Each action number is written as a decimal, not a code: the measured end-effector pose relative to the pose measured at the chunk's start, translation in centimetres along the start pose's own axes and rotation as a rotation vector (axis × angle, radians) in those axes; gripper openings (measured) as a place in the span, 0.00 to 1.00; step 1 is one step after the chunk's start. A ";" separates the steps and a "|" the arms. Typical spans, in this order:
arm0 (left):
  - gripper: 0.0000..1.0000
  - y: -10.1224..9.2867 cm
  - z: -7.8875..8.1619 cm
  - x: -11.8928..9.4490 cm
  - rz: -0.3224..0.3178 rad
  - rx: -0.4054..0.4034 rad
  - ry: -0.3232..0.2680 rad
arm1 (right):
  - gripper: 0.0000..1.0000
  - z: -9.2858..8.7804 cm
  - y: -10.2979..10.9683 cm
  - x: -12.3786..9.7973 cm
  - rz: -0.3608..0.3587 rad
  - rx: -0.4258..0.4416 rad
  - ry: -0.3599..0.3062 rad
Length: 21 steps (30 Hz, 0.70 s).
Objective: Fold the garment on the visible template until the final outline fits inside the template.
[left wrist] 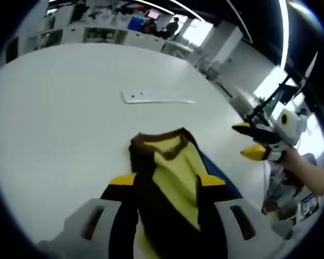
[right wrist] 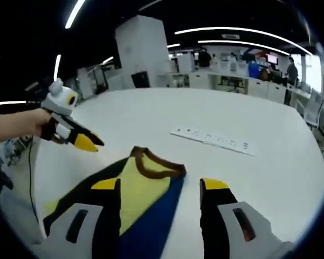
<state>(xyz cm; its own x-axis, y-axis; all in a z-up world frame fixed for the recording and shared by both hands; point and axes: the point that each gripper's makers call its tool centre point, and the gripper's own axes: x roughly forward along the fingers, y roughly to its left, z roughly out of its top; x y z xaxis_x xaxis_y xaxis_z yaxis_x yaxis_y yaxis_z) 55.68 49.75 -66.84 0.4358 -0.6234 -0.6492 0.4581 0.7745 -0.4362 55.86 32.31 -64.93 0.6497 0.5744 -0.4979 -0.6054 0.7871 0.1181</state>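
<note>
**Garment flat on the white table, both grippers apart and empty**

A large white table (left wrist: 59,108) spreads across both views, with an open office of desks and ceiling light strips behind it; on the table lies the garment (left wrist: 175,178), a sleeveless top with a yellow middle, dark brown sides, a brown neckline band and a blue panel along one edge; in the right gripper view the garment (right wrist: 143,189) lies between and just ahead of that view's own jaws, its neckline pointing away toward the table's centre, the blue panel on the side nearer the right jaw; farther out on the table, well apart from the garment, lies a long white power strip (left wrist: 156,97), seen again in the right gripper view (right wrist: 213,141); the left gripper (left wrist: 167,181) has its yellow-tipped jaws spread wide, one on either side of the garment's body, with the cloth lying under and between them, and whether they touch it cannot be told; the right gripper (right wrist: 161,184) also has its jaws spread, holding nothing; in the left gripper view the right gripper (left wrist: 248,141) comes in from the right, held by a hand (left wrist: 291,156), its two yellow tips apart and above the table's edge
</note>
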 end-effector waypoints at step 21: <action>0.63 -2.6 -2.5 -4.0 0.018 0.070 -0.030 | 0.78 -1.0 2.4 -4.7 -0.006 0.046 -0.034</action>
<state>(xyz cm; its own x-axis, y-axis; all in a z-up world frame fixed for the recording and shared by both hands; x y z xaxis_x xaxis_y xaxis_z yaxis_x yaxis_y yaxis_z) 50.85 50.48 -64.69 0.4668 -0.6135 -0.6370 0.5027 0.7767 -0.3796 50.89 31.27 -63.21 0.6693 0.5760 -0.4694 -0.5798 0.7999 0.1549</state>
